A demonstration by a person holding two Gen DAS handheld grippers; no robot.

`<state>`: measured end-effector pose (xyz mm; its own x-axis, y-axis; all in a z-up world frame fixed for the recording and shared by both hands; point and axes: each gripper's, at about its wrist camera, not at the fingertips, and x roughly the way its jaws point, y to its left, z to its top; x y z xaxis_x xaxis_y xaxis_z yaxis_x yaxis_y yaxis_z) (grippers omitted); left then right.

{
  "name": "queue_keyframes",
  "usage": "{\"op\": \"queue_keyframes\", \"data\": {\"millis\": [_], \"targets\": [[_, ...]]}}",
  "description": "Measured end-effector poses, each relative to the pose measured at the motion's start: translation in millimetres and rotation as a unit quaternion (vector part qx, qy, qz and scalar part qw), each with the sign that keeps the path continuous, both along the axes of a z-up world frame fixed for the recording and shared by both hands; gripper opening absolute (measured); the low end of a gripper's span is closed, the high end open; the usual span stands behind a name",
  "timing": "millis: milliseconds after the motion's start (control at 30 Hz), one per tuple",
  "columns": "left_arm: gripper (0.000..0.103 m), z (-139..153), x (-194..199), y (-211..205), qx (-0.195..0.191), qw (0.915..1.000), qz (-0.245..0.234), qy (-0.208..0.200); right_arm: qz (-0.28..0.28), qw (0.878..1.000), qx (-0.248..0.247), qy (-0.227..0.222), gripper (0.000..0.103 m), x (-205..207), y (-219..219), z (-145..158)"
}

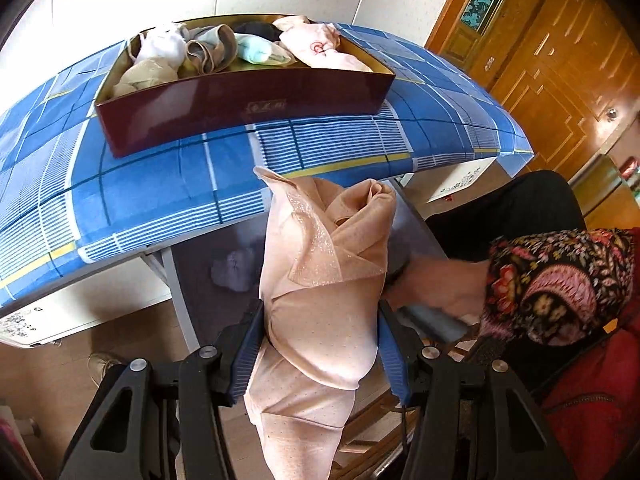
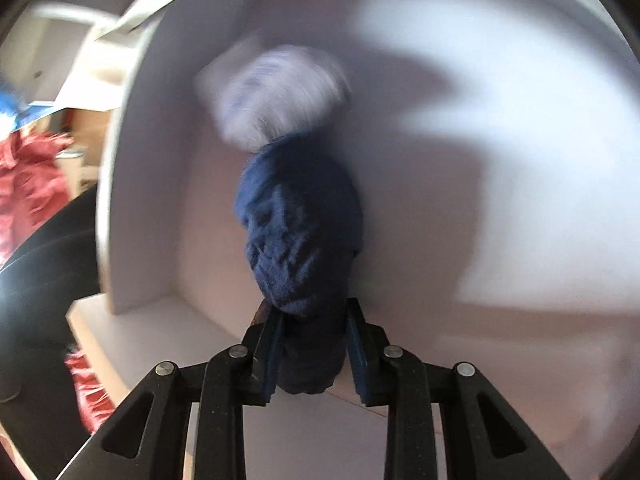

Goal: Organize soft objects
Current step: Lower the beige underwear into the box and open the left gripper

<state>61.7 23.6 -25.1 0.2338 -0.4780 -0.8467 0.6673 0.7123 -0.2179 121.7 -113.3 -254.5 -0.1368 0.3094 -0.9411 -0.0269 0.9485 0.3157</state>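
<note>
My left gripper is shut on a peach satin garment that stands up between the blue pads, held off the near edge of the table. A dark red box on the table holds several rolled soft items: white, beige, mint, black and pink. My right gripper is shut on a dark blue knitted sock, inside a white bin. A pale lilac bundle lies blurred just beyond the sock.
The table wears a blue checked cloth. The person's hand and floral sleeve are to the right of the garment. Wooden doors stand at the far right. A red garment shows at the left of the right wrist view.
</note>
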Motion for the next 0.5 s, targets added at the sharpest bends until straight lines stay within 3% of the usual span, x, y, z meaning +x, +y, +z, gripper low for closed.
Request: {"op": "queue_keyframes", "data": {"millis": [200,367,500], "targets": [[0.055,3.1,0.8,-8.2,0.002,1.0,-0.004,-0.006,0.037,0.987,-0.152,-0.022,0.029,-11.2,-49.0,12.0],[0.055,11.8,1.9,-13.7,0.002,0.9999,-0.006,-0.015,0.0,0.985,-0.17,-0.016,0.03,-13.8,-75.2,8.0],[0.055,19.9,4.8,-17.6,0.003,0.9997,-0.008,-0.024,0.001,0.985,-0.17,-0.022,0.03,-7.6,-48.9,4.4]]}}
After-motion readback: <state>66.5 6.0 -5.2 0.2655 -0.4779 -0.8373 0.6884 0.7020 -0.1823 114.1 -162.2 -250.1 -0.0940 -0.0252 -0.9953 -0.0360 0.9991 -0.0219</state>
